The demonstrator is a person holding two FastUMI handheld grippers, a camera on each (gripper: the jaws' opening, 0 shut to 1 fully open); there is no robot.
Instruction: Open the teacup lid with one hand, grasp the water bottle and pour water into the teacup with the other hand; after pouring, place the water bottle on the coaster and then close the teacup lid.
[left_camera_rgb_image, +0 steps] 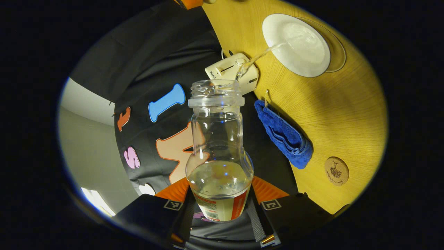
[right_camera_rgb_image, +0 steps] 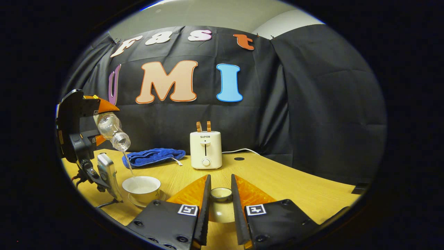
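Pouring: left gripper [left_camera_rgb_image: 222,208] clamps the bottle [left_camera_rgb_image: 219,152] low at centre frame, stream reaching the teacup [right_camera_rgb_image: 141,187] at lower left. Right gripper [right_camera_rgb_image: 221,198] pinches the lid [right_camera_rgb_image: 221,194], bottom centre. Bottle light, slick, squashy plastic; teacup and lid fragile.

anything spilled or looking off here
Nothing stands out. The left gripper tilts the water bottle and a thin stream drops into the open teacup; no puddle shows on the table. The right gripper holds the lid off. The coaster sits bare.
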